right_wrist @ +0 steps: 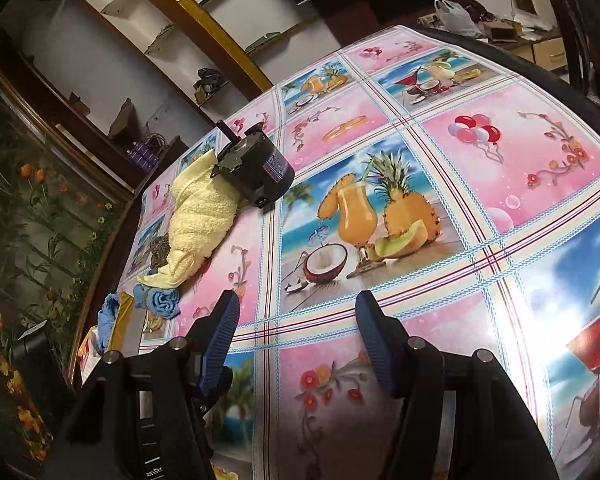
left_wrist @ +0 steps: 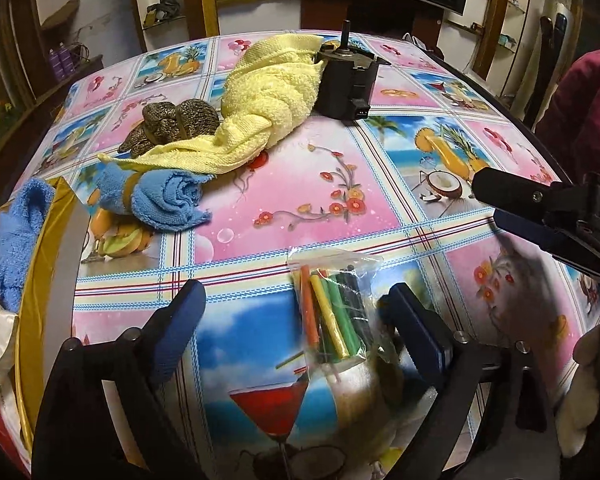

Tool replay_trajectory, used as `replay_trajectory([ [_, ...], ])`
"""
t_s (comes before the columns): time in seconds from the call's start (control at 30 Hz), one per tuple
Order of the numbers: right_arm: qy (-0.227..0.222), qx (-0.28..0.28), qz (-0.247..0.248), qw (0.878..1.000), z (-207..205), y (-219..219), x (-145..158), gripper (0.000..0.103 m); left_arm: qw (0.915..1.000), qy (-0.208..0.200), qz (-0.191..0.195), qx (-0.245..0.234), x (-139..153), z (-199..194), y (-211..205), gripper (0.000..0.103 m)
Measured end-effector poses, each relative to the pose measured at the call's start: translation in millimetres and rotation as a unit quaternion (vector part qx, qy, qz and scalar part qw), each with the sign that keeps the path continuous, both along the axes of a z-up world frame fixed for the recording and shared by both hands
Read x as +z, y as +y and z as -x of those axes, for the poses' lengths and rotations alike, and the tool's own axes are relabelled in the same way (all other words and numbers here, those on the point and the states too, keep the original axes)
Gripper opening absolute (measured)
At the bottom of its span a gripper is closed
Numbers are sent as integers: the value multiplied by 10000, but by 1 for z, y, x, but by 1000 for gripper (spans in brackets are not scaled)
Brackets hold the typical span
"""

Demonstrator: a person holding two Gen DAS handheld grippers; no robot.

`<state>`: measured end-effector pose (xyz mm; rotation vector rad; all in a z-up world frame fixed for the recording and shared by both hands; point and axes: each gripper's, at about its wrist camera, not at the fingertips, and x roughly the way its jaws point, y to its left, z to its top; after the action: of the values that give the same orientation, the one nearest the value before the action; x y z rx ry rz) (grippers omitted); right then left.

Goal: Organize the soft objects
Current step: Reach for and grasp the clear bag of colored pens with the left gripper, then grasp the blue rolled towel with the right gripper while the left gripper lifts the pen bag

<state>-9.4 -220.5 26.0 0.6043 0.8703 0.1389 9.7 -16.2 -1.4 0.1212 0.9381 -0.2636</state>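
Left gripper (left_wrist: pixel 292 312) spread wide, empty, over clear plastic bag of coloured sticks (left_wrist: pixel 336 312), a hard item best skipped. Rolled blue terry towel (left_wrist: pixel 160 204) lying nearest left, beside gold-rimmed box (left_wrist: pixel 62 216); should be taken across its banded middle.

Right gripper (right_wrist: pixel 296 340) half open, holding nothing above printed tablecloth (right_wrist: pixel 460 208). Twisted yellow towel (right_wrist: pixel 200 216) touching black motor (right_wrist: pixel 256 172): worth lifting clear gently.

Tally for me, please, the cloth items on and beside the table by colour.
Yellow: 1, the yellow towel
Blue: 2, the rolled blue towel and the blue cloth in the box at the table's edge
Speckled brown: 1, the knit bundle
Total: 4
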Motion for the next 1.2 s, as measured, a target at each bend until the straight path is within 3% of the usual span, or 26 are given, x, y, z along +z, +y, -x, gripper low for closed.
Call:
replay_trajectory([
  [0.07, 74, 2, 28, 10000, -1, 0, -2, 60, 9999, -109, 85, -9, 6, 5, 4, 55],
  [0.1, 82, -11, 48, 10000, -1, 1, -2, 60, 9998, -76, 192, -70, 8, 8, 7, 21],
  [0.13, 70, -31, 81, 9999, 0, 1, -2, 60, 9993, 11, 368, -106, 10, 9, 10, 17],
  [0.33, 48, -56, 369, 9993, 0, 4, 0, 60, 9920, 158, 1251, -87, 20, 31, 40, 15],
  [0.5, 26, 83, 508, 9987, -1, 12, 0, 60, 9827, -160, 1837, -171, 48, 75, 76, 15],
  [0.6, 3, 317, 574, 9979, -3, 22, 0, 60, 9783, -303, 2051, -50, 58, 98, 103, 15],
  [0.7, 93, 929, 379, 9949, -8, 45, 2, 60, 9736, -251, 2264, 125, 58, 107, 130, 15],
  [0.9, -136, 1987, 1012, 9747, -27, 129, 31, 60, 9688, -262, 2444, 320, 58, 118, 160, 15],
  [0.97, -196, 2274, 1454, 9627, -40, 162, 35, 60, 9668, -279, 2518, 330, 60, 120, 166, 15],
  [1.07, 6, 2642, 2124, 9408, -63, 206, 24, 60, 9652, -277, 2576, 351, 60, 124, 173, 15],
  [1.2, 253, 2617, 2318, 9365, -89, 230, 7, 60, 9649, -242, 2582, 417, 59, 127, 183, 15],
])
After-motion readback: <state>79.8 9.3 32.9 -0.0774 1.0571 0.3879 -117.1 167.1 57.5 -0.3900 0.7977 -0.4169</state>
